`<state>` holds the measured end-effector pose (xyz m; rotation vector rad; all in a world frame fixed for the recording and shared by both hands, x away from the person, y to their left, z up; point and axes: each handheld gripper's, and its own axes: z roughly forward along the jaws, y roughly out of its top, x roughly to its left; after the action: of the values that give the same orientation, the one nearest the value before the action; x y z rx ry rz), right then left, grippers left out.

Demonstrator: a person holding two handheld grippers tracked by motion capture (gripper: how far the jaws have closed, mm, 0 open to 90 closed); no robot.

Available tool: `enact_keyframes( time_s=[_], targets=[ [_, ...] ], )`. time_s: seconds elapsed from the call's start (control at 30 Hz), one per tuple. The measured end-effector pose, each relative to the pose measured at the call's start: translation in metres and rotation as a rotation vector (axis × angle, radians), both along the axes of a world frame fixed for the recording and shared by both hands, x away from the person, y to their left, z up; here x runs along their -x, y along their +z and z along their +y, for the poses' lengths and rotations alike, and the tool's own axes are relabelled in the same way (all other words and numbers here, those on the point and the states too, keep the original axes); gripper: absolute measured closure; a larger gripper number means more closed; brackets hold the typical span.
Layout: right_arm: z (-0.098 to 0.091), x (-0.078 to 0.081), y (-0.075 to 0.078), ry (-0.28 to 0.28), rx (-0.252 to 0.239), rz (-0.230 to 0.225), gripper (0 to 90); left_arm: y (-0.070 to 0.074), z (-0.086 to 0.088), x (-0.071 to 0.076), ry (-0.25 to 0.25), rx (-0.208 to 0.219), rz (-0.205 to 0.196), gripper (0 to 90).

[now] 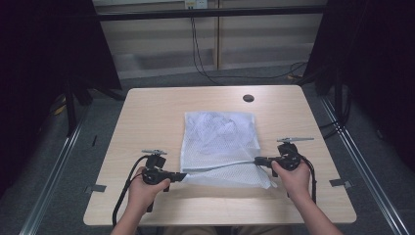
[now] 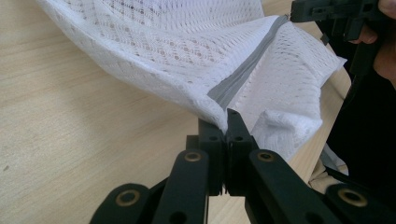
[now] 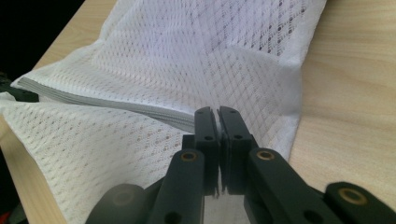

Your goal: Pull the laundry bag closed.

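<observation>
A white mesh laundry bag (image 1: 220, 142) with a grey zipper band lies on the wooden table (image 1: 147, 112), its near edge lifted. My left gripper (image 1: 182, 176) is shut on the bag's near left corner, right at the end of the zipper (image 2: 243, 77). In the left gripper view the jaws (image 2: 226, 121) pinch the mesh (image 2: 177, 46). My right gripper (image 1: 258, 160) is shut on the zipper edge at the bag's right side. In the right gripper view the bag (image 3: 196, 60) spreads ahead, and the gripper (image 3: 218, 114) clamps the grey zipper (image 3: 116, 105).
A dark round hole (image 1: 248, 98) sits in the table near its far edge. Cables hang behind the table and dark curtains stand at both sides. Bare wood lies left and right of the bag.
</observation>
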<state>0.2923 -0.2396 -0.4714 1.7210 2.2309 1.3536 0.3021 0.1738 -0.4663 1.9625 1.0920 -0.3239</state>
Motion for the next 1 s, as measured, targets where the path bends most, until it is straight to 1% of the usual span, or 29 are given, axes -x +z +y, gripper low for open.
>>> enact_keyframes(
  time_s=[0.07, 0.1, 0.2, 0.23, 0.27, 0.37, 0.47, 0.57, 0.63, 0.7, 0.73, 0.8, 0.87, 0.93, 0.97, 1.0],
  targets=[
    [-0.001, 0.000, 0.000, -0.004, 0.002, -0.003, 87.5, 0.000, 0.000, 0.000, -0.006, -0.006, -0.001, 88.6],
    [-0.002, 0.000, 0.000, -0.002, 0.004, -0.004, 87.5, 0.000, 0.000, 0.000, -0.003, -0.001, 0.000, 88.6],
    [-0.004, 0.001, 0.000, -0.013, 0.005, -0.003, 87.5, 0.000, 0.000, 0.000, -0.001, -0.008, -0.003, 88.7],
    [-0.005, 0.001, 0.000, -0.014, 0.010, -0.003, 87.5, 0.000, 0.001, 0.000, -0.002, -0.013, -0.008, 88.7],
    [-0.006, 0.001, 0.000, -0.018, 0.013, -0.002, 87.5, 0.000, 0.001, 0.000, 0.003, -0.008, -0.004, 88.7],
    [-0.010, 0.002, -0.001, -0.025, 0.012, 0.000, 87.5, 0.000, 0.002, 0.000, 0.005, -0.013, -0.005, 88.7],
    [-0.012, 0.003, -0.001, -0.028, 0.014, -0.001, 87.5, 0.000, 0.000, 0.000, -0.006, -0.013, -0.004, 88.7],
    [-0.013, 0.003, -0.001, -0.030, 0.011, -0.005, 87.5, 0.000, 0.000, 0.000, -0.006, -0.014, -0.005, 88.7],
    [-0.014, 0.003, -0.001, -0.035, 0.020, -0.008, 87.5, -0.001, 0.001, 0.001, 0.004, -0.013, -0.002, 88.7],
    [-0.016, 0.003, -0.002, -0.036, 0.012, -0.002, 87.5, -0.001, 0.002, 0.000, 0.002, -0.016, -0.003, 88.7],
    [-0.016, 0.004, -0.001, -0.039, 0.017, -0.002, 87.5, -0.001, 0.003, 0.000, 0.001, -0.015, -0.003, 88.7],
    [-0.017, 0.004, -0.001, -0.040, 0.013, -0.001, 87.5, -0.001, 0.001, 0.001, 0.000, -0.011, -0.001, 88.6],
    [-0.017, 0.004, -0.001, -0.043, 0.018, 0.001, 87.5, -0.001, 0.001, 0.000, -0.011, -0.021, 0.001, 88.7],
    [-0.017, 0.004, -0.002, -0.041, 0.016, 0.004, 87.5, -0.001, 0.002, 0.000, -0.008, -0.013, 0.005, 88.6],
    [-0.017, 0.004, -0.002, -0.043, 0.013, 0.003, 87.5, -0.001, 0.002, 0.001, -0.008, -0.016, 0.000, 88.6],
    [-0.017, 0.004, -0.002, -0.041, 0.016, 0.000, 87.5, -0.001, 0.002, 0.001, -0.013, -0.028, -0.011, 88.6]
  ],
)
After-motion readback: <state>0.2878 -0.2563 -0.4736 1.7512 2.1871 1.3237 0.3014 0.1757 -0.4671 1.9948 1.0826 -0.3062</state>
